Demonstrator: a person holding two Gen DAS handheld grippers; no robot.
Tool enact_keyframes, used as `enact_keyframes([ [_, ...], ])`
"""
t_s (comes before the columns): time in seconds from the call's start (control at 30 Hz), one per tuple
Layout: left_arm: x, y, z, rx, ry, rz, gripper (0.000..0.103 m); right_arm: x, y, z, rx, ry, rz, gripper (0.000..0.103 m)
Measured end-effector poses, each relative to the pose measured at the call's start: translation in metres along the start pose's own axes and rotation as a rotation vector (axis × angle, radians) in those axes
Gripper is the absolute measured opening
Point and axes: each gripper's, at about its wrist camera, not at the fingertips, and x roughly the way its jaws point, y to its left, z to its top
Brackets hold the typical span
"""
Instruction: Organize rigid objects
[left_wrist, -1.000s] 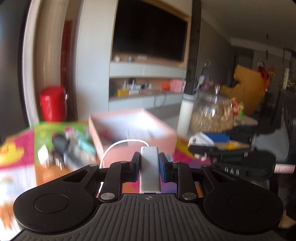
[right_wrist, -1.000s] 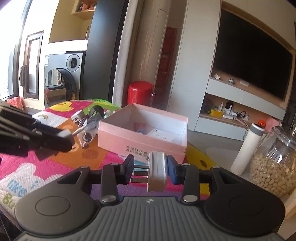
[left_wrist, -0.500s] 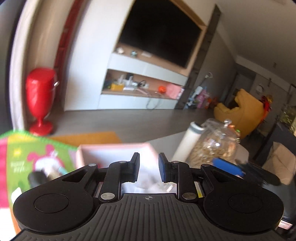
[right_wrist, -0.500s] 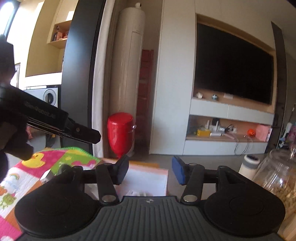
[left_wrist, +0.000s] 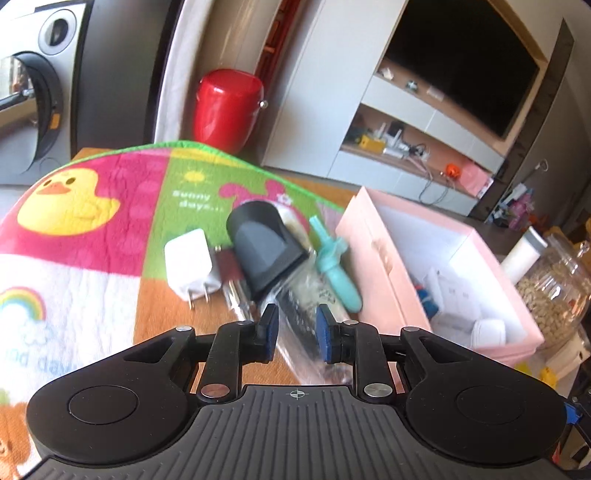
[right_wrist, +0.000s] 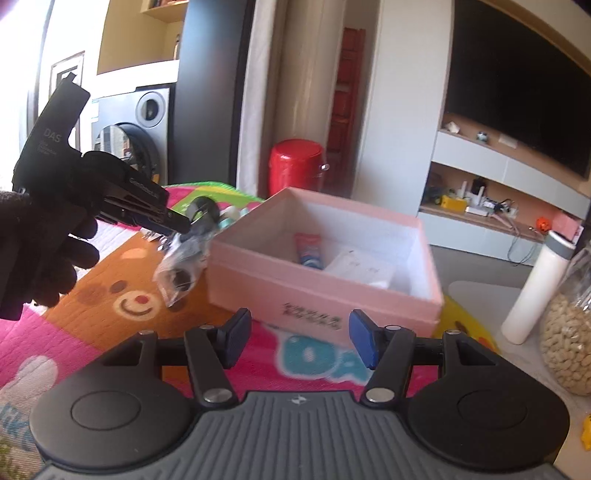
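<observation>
- left gripper (left_wrist: 295, 322): fingers clenched down to a slim gap, tips low over a heap of small things on the mat (left_wrist: 92, 206)
- clear bag (left_wrist: 308, 314) with a dark part inside, running straight under that gap; cannot tell whether the pads press on it
- from the right wrist view, same gripper held in a dark gloved hand (right_wrist: 33, 258), tips right at the top end of the bag
- right gripper (right_wrist: 295, 334): fingers released and spread wide, nothing between them, hanging above the mat just in front of the pink box (right_wrist: 325, 295)
- pink box open on top, standing on the mat just right of the heap
- inside the box: a red and blue tube (right_wrist: 308, 251), white paper or card, and a small white rounded piece (left_wrist: 487, 332) in the near corner
- heap outside the box: white plug (left_wrist: 190, 264) with prongs toward the camera, black nozzle (left_wrist: 264, 245) lying partly over the bag, teal dropper-like piece (left_wrist: 334, 269) between nozzle and box wall
- beyond the box's right side: white bottle (right_wrist: 535, 284) upright, touching or just beside a glass jar (right_wrist: 569, 339) full of nuts
</observation>
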Motion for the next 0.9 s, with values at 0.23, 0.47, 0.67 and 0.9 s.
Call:
enact_keyframes([
  [0.23, 0.028, -0.008, -0.005, 0.03, 0.035, 0.071, 0.032, 0.006, 0.026, -0.012, -0.046, 0.047, 0.041, 0.059],
  [0.47, 0.023, 0.0, -0.01, 0.105, 0.065, 0.005, 0.033, -0.002, 0.03, -0.019, -0.087, 0.067, 0.012, 0.059],
  [0.67, -0.032, 0.027, -0.048, 0.184, 0.016, 0.017, 0.029, -0.007, 0.035, -0.008, -0.093, 0.051, 0.004, 0.059],
  [0.9, -0.063, 0.084, -0.067, 0.004, -0.094, 0.008, 0.03, 0.014, 0.044, 0.063, -0.064, 0.059, 0.152, 0.059],
])
